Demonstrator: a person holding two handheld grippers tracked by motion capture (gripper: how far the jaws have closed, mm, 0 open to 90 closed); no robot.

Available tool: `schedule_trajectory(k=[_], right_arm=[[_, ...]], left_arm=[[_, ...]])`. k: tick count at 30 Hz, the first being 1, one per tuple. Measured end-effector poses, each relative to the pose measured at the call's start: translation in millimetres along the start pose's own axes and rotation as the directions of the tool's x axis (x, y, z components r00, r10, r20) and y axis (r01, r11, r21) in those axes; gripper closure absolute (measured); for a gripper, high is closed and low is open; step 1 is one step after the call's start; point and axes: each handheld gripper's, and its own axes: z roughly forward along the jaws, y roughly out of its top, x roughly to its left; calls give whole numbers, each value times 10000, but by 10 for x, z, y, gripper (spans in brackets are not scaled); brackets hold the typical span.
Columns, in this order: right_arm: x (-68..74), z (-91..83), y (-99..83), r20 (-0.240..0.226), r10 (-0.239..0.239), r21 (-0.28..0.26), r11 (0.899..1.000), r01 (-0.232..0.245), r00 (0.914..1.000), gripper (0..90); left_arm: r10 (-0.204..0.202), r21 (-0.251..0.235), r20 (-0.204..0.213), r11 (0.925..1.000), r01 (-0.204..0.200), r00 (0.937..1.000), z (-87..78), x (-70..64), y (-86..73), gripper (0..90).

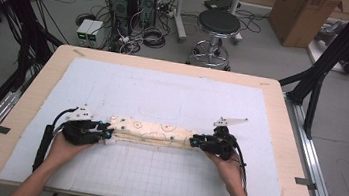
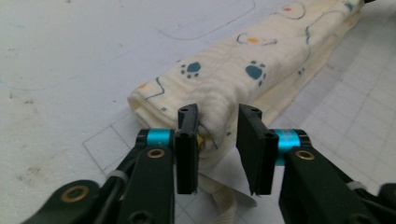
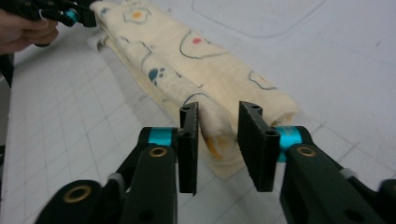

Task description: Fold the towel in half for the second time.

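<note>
A cream cloth point(image 1: 153, 133) printed with paw marks and looped lines lies folded into a long narrow band across the white mat. My left gripper point(image 1: 108, 132) is at its left end and my right gripper point(image 1: 192, 142) at its right end. In the left gripper view the jaws point(image 2: 217, 135) stand a little apart, with a thick fold of the cloth point(image 2: 243, 70) pinched between them. The right gripper view has its jaws point(image 3: 217, 135) closed the same way on the other end of the cloth point(image 3: 187, 60), with the left gripper point(image 3: 70, 16) far off.
The white mat point(image 1: 162, 177) carries a printed grid near me and covers most of the wooden table point(image 1: 281, 116). Beyond the far edge are a black stool point(image 1: 218, 23), computer towers point(image 1: 124, 1) and cables. Black frame posts point(image 1: 328, 61) stand at the right.
</note>
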Motion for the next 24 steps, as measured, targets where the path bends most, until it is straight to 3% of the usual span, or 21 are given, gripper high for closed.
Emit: schedule_trajectory(k=[3, 8, 11, 15, 17, 19, 24], right_arm=[[57, -56, 43, 87, -95, -438, 9990, 99, 9999, 597], [134, -45, 139, 157, -270, -601, 9978, 279, 9995, 583], [178, 8, 215, 202, -385, -587, 9975, 396, 9991, 603], [226, 113, 319, 103, -598, -451, 9972, 602, 9982, 695], [261, 180, 368, -28, -739, -341, 9967, 738, 9973, 745], [293, 267, 412, -127, -915, -101, 9958, 914, 9957, 803], [319, 456, 440, -492, -1035, 229, 9942, 1047, 9934, 846]], left_arm=[[-47, -560, 101, 9984, 53, 9999, -86, -16, 44, 614], [47, -842, 16, 9964, -46, 10000, -105, -52, 203, 613], [153, -681, 62, 9976, -149, 9999, -7, -95, 299, 647], [142, -414, 311, 9991, -129, 9994, 179, -150, 404, 742], [323, -254, 446, 9992, -312, 9985, 280, -194, 443, 787], [477, -9, 498, 9989, -477, 9976, 368, -223, 466, 841], [309, 610, 600, 9975, -345, 9977, 539, -224, 444, 860]])
